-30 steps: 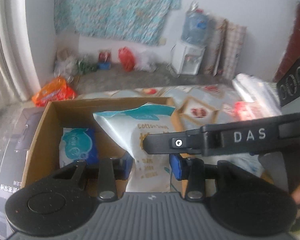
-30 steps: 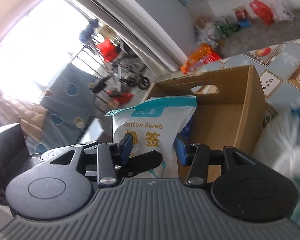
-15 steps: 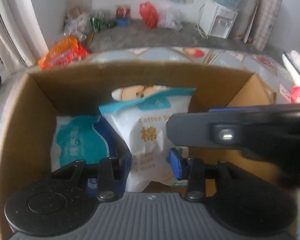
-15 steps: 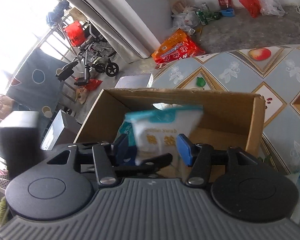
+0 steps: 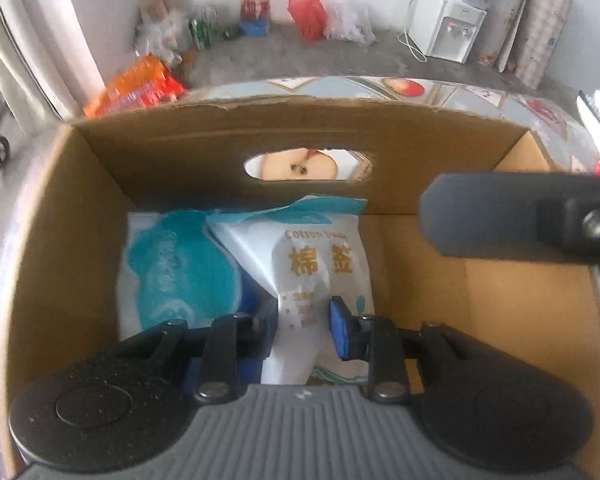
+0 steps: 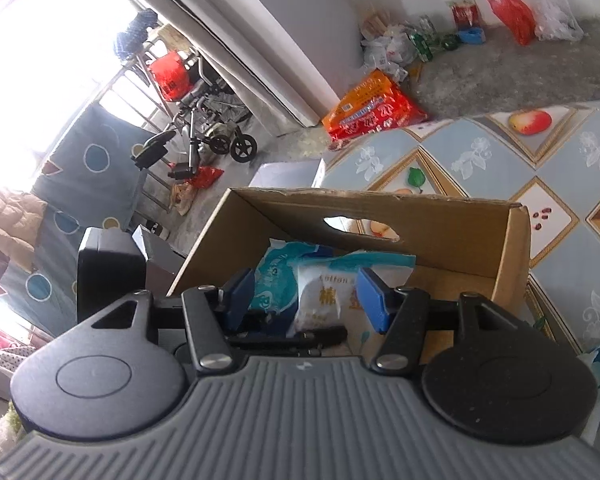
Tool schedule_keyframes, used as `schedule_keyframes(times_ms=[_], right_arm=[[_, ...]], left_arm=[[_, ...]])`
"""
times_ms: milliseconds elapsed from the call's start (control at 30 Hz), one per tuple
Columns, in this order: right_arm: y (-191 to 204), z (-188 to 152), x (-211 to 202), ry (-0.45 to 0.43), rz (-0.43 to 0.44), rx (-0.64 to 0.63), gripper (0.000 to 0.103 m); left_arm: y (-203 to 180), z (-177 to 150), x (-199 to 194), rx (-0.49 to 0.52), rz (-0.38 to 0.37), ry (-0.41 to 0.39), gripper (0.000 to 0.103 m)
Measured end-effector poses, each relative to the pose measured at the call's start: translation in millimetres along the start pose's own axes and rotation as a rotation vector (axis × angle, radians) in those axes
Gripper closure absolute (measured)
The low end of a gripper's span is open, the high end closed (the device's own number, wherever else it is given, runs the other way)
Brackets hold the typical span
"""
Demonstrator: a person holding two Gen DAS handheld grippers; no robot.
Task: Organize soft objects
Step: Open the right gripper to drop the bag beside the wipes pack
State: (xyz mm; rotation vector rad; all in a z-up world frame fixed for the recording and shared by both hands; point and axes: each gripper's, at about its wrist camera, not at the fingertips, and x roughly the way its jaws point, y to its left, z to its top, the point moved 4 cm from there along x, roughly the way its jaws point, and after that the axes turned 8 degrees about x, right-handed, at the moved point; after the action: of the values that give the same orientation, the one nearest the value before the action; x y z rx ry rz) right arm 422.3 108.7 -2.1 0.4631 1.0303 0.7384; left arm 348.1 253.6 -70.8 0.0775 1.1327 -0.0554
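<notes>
The left gripper (image 5: 304,322), low in the middle of its frame, points steeply down with its jaws closing. The right gripper (image 6: 306,298), at lower centre of its own view, is tilted gently down, its blue pads (image 6: 372,298) standing apart.

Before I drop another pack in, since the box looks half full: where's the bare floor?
The right half of the box is bare cardboard, bordered by the cotton swab bag, the far wall and the right wall. The left half is crowded: the blue pack fills the left corner, and the bag, pinched in the closing left gripper, leans against it.
</notes>
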Motion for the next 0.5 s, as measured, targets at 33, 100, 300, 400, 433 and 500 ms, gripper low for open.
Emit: schedule_keyframes(times_ms=[33,100,300,400,433,500], right_arm=[[1,0,-2,-0.003,0.005,-0.003,0.047],[3,-1,-8,-0.01,0.016,-0.001,0.046],[8,-10,-38,-0.057,0.053,-0.001,0.039],[11,-22,-63,-0.099,0.094,0.028,0.038],[11,-28,-74,-0.119,0.116,0.04,0.037],[11,-40,-97,-0.157,0.152,0.06,0.036]], left_arm=[[0,0,0,-0.001,-0.001,-0.006,0.072],[-1,-1,-2,0.007,-0.001,-0.015,0.063],[-9,-4,-37,-0.009,-0.003,-0.118,0.023],[-19,-9,-65,-0.015,-0.007,-0.185,0.018],[-23,-12,-76,-0.014,-0.011,-0.203,0.016],[-33,-18,-96,-0.013,-0.021,-0.239,0.014]])
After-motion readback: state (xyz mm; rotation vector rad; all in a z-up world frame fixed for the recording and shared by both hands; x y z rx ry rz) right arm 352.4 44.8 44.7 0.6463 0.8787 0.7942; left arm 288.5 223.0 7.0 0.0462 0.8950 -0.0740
